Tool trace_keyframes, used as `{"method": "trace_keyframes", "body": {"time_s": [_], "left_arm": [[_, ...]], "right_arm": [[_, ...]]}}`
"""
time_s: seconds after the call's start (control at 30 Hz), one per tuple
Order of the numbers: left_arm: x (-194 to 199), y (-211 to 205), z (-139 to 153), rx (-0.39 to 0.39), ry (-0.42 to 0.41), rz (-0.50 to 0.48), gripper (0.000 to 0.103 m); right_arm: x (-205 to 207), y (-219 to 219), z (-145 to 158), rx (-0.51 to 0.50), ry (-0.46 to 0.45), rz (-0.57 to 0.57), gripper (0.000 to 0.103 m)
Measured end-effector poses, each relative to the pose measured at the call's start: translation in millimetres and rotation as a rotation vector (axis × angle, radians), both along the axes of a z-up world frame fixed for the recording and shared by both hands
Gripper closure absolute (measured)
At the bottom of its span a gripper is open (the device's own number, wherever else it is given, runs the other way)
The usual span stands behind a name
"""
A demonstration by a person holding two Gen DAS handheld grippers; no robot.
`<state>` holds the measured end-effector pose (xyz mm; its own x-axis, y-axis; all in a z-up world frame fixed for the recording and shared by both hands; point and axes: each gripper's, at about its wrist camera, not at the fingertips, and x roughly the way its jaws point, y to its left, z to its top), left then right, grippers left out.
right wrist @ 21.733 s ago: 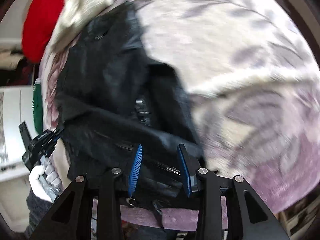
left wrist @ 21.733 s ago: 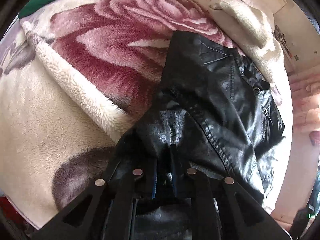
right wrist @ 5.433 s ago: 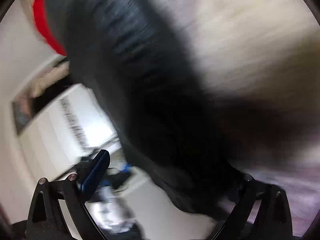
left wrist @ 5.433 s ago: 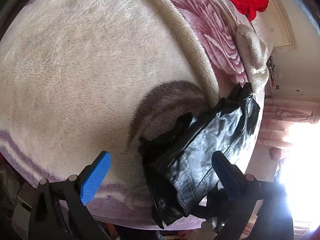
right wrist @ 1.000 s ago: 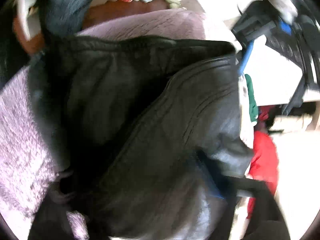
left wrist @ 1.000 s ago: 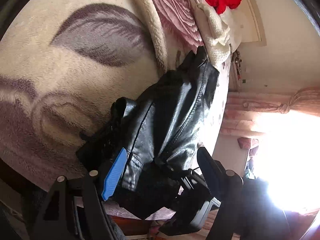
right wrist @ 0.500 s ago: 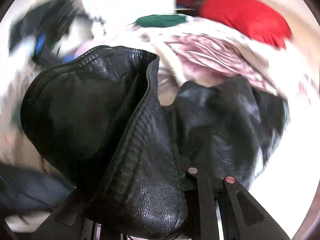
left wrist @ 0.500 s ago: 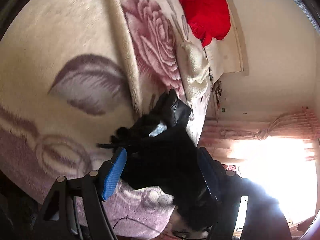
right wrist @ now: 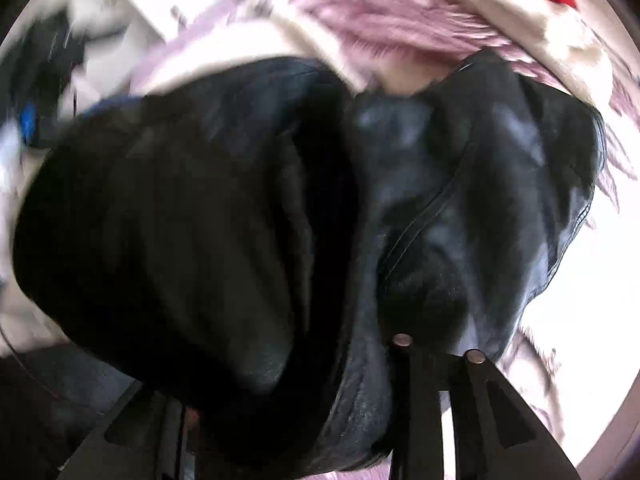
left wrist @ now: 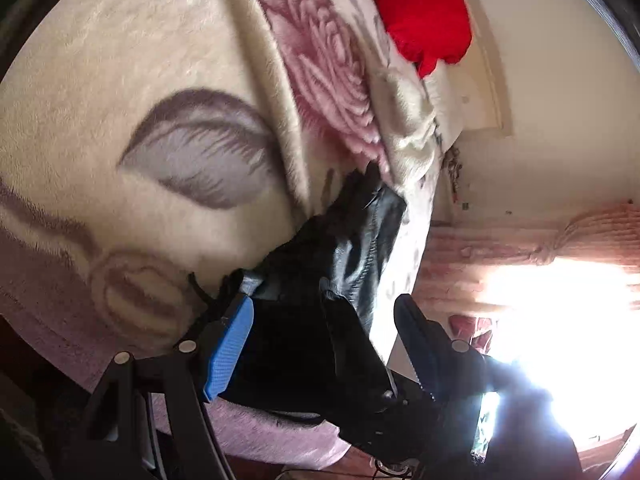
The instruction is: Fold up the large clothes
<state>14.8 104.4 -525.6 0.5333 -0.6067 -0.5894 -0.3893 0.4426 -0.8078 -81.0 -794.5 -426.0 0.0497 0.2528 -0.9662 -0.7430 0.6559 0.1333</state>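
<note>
The black leather jacket (left wrist: 352, 240) lies bunched near the edge of the bed (left wrist: 120, 60), on a cream fleece blanket printed with grey leaves and a pink rose; part of it hangs up toward the right gripper (right wrist: 304, 364), whose view it fills almost entirely. It looks heavy for a garment, thick and fairly stiff, so its folds stand up in rounded ridges and do not drop flat, and its glossy skin looks slippery between smooth pads. A seam, hem or collar edge would probably give a surer hold than a broad smooth panel. The left gripper (left wrist: 320, 344) hovers over the near end of the jacket with its blue fingers (left wrist: 228, 348) wide apart, leather showing between them but not pressed. The right gripper's fingers are buried under a fold of leather draped over them; its jaws have just been opening, and whether they clamp the jacket cannot be told. No container is in view; a red garment (left wrist: 420, 12) lies at the far end of the bed.
</note>
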Motion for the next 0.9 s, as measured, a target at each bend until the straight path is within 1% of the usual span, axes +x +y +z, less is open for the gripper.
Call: {"method": "trace_keyframes", "body": {"time_s": [0.03, 0.1, 0.13, 0.17, 0.23, 0.27, 0.3, 0.33, 0.37, 0.4, 0.43, 0.47, 0.53, 0.57, 0.6, 0.63, 0.67, 0.7, 0.73, 0.77, 0.8, 0.83, 0.87, 0.9], "left_arm": [[2.3, -1.5, -1.7, 0.006, 0.007, -0.016, 0.032], [14.8, -10.9, -7.7, 0.023, 0.020, -0.093, 0.032], [21.9, -16.4, -10.7, 0.037, 0.027, -0.126, 0.032], [28.3, -21.2, -13.9, 0.039, 0.031, -0.150, 0.032], [41.3, -29.3, -19.4, 0.022, 0.036, -0.179, 0.032], [50.5, -35.3, -22.5, 0.007, 0.034, -0.201, 0.032], [57.6, -40.7, -23.6, 0.008, 0.034, -0.219, 0.032], [63.8, -46.4, -23.3, 0.008, 0.026, -0.236, 0.032], [67.6, -51.8, -22.5, 0.008, 0.019, -0.255, 0.032], [73.6, -58.8, -22.4, 0.019, 0.019, -0.282, 0.032], [77.7, -65.2, -22.3, 0.031, 0.020, -0.308, 0.032], [80.1, -70.5, -23.4, 0.036, 0.019, -0.333, 0.032], [85.9, -85.5, -31.1, 0.084, 0.045, -0.406, 0.032], [87.9, -91.8, -37.0, 0.112, 0.061, -0.437, 0.032], [88.7, -98.9, -45.8, 0.152, 0.081, -0.474, 0.032], [90.0, -104.8, -54.6, 0.186, 0.107, -0.505, 0.032], [90.0, -112.4, -65.9, 0.213, 0.131, -0.546, 0.032], [89.6, -119.3, -75.0, 0.229, 0.147, -0.580, 0.032], [89.0, -125.7, -78.2, 0.258, 0.143, -0.601, 0.032], [88.4, -130.5, -76.8, 0.271, 0.118, -0.615, 0.033], [88.1, -135.6, -73.3, 0.272, 0.086, -0.626, 0.034], [87.0, -144.2, -67.1, 0.263, 0.042, -0.639, 0.035], [85.5, -150.9, -63.5, 0.260, 0.023, -0.653, 0.051], [84.3, -157.6, -61.8, 0.250, 0.014, -0.670, 0.080]], "right_arm": [[-10.0, 1.0, -1.5, -0.052, -0.047, 0.032, 0.062], [-34.9, -7.9, -2.7, -0.083, -0.128, 0.063, 0.059], [-38.3, -14.2, -0.2, -0.086, -0.151, 0.051, 0.058], [-48.5, -20.8, 3.1, -0.096, -0.177, 0.047, 0.055], [-63.7, -29.2, 8.5, -0.124, -0.266, 0.069, 0.043], [-96.9, -36.8, 9.5, -0.151, -0.298, 0.102, 0.021], [-108.7, -37.9, 6.9, -0.190, -0.328, 0.147, 0.001], [-121.6, -38.5, 3.2, -0.227, -0.349, 0.205, 0.001], [-134.6, -40.5, -0.9, -0.252, -0.347, 0.255, 0.001], [-142.8, -44.0, -3.5, -0.254, -0.328, 0.273, 0.001], [-149.3, -51.6, 2.3, -0.226, -0.292, 0.252, 0.001], [-147.4, -62.6, 10.5, -0.175, -0.243, 0.176, 0.001], [-125.2, -87.3, 25.8, -0.062, -0.133, -0.043, 0.001], [-107.1, -105.9, 30.8, -0.003, -0.060, -0.200, 0.001], [-88.9, -127.6, 29.9, 0.065, 0.031, -0.374, 0.001], [-75.0, -145.8, 23.4, 0.128, 0.118, -0.512, 0.001], [-69.0, -169.3, 21.2, 0.224, 0.220, -0.647, 0.001], [-58.9, -185.9, 8.1, 0.331, 0.312, -0.768, 0.002], [-53.8, -199.1, -5.2, 0.424, 0.387, -0.865, 0.002], [-49.2, -206.8, -17.3, 0.476, 0.430, -0.932, 0.006], [-41.2, -208.4, -31.1, 0.494, 0.460, -0.974, 0.009], [-38.0, -208.9, -43.9, 0.512, 0.499, -0.999, 0.010], [-35.3, -207.3, -57.9, 0.515, 0.530, -1.026, 0.010], [-33.6, -205.2, -66.9, 0.521, 0.558, -1.041, 0.010]]}}
